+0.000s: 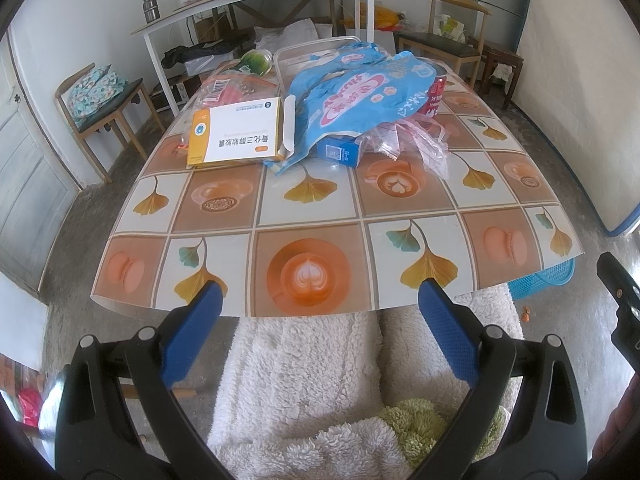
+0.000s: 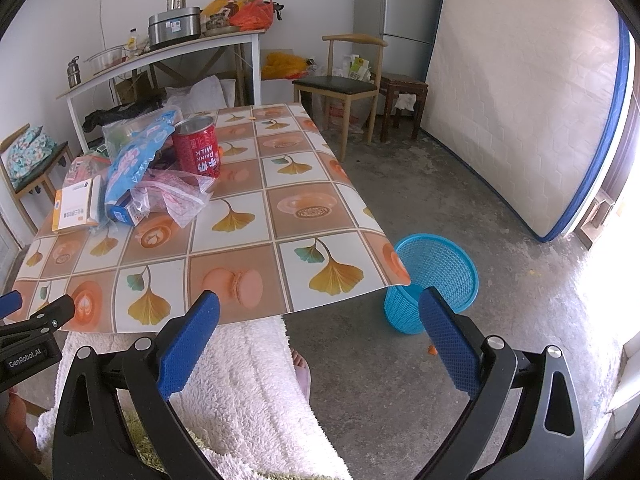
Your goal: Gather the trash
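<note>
The left gripper is held off the near edge of the table, above a lap covered in white fleece fabric; its blue-padded fingers are spread wide apart and hold nothing. The right gripper is likewise spread wide and empty, positioned off the table's near right corner, over the concrete floor. The trash is grouped at the far left part of the table (the near half of the patterned cover is bare). A white and yellow carton lies flat at the left of the group. A crumpled blue plastic bag lies just beside it, draped over a small blue box. A clear zip bag with pink print rests against the box on its right side. A red milk can stands upright behind the bags, toward the far edge. A blue mesh basket stands on the floor just beside the table's near right corner, partly under the overhanging cover. A wooden chair stands beyond the far right corner of the table.
</note>
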Demonstrator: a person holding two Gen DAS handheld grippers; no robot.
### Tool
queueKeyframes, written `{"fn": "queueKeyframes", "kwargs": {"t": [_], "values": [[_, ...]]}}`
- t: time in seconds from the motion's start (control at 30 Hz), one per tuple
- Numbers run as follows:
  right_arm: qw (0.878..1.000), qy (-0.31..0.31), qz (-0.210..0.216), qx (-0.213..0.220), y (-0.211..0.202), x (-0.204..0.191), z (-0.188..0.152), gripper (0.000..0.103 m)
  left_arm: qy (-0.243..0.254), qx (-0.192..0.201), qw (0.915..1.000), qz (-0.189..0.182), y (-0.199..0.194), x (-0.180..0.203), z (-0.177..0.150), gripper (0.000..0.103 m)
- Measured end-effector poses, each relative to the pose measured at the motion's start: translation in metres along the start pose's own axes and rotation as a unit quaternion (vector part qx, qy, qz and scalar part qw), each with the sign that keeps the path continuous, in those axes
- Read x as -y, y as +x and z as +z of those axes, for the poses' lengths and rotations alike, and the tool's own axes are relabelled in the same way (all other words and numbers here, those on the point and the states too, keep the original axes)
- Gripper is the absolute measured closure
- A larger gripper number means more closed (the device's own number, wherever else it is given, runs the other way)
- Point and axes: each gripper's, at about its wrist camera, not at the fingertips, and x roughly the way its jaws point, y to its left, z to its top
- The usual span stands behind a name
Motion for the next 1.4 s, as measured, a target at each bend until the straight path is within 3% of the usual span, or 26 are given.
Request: {"fn": "queueKeyframes", "kwargs": {"t": [0.8, 1.03, 1.4], "values": [[1.0, 0.0, 0.007, 0.004, 0.007, -0.005, 0.009, 0.006, -0.012, 0.0, 0.9999, -0.004, 0.004, -0.013, 0.002, 0.009], [1.0, -0.015, 0.014, 0.022, 0.02, -0.018, 0.037, 0.006, -0.007, -0.016, 0.9994, -0.029, 0.017, -0.022, 0.012, 0.009], [0.996, -0.042, 0.047, 0.06, 0.03, -0.051, 0.089, 0.006, -0.024, -0.013, 0.9928, -0.117, 0.03, -0.046, 0.029, 0.009]]}}
